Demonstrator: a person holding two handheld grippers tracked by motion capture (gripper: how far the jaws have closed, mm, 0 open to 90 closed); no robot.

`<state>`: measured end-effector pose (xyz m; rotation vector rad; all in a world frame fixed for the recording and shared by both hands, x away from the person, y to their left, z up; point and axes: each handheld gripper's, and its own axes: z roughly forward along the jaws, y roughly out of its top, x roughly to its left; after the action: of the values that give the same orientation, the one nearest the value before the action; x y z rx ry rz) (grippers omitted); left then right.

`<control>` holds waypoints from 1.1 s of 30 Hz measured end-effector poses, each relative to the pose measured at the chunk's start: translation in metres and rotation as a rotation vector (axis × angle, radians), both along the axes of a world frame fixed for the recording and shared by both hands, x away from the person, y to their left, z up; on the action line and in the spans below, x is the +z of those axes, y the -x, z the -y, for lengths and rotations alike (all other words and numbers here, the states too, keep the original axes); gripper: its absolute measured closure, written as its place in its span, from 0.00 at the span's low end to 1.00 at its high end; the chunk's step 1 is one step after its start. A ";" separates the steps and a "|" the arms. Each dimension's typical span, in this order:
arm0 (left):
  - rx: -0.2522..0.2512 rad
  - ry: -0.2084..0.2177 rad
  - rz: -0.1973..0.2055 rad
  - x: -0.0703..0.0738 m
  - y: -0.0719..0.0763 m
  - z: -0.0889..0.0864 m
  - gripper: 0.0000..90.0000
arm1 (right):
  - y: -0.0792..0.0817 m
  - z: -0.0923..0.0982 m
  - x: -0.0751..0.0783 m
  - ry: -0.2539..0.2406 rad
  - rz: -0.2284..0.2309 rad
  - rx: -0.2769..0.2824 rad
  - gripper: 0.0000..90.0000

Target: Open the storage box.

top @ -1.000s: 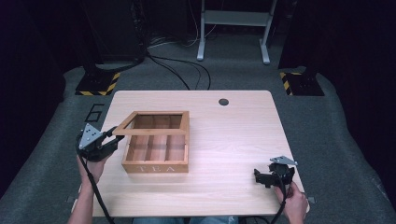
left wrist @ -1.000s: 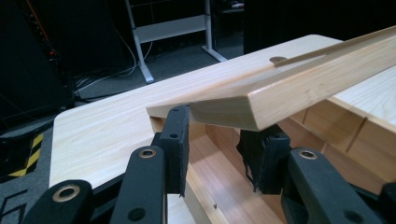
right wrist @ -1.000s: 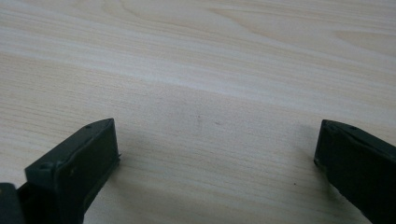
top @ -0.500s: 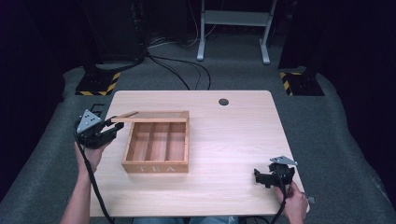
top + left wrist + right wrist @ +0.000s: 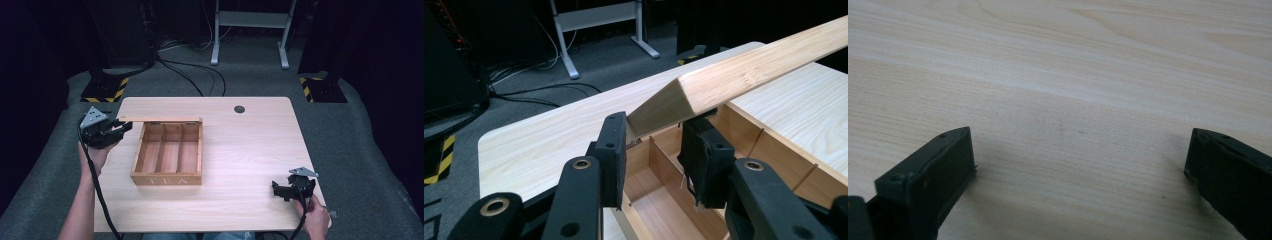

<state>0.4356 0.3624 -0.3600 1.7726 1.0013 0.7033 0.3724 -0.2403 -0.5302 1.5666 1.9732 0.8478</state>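
Wooden tea box [image 5: 167, 160] sits on the light wood table [image 5: 250, 150], open, three empty compartments showing and "TEA" on its near wall, with its lid [image 5: 160, 120] raised on edge along the box's far side. At the lid's left corner the left gripper [image 5: 117, 129] is clamped on the lid, and in the left gripper view that corner is pinched between both jaws above the open box. Well off to the right of the box, by the table's near edge, the right gripper [image 5: 280, 189] has its jaws spread wide over bare tabletop, gripping nothing.
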 end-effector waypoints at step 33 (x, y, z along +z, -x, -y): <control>-0.023 0.011 -0.038 0.026 -0.037 -0.004 0.70 | 0.000 0.000 0.000 0.000 0.000 0.000 0.00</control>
<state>0.4724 0.3663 -0.3335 1.7909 1.0066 0.6505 0.3724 -0.2403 -0.5302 1.5664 1.9735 0.8473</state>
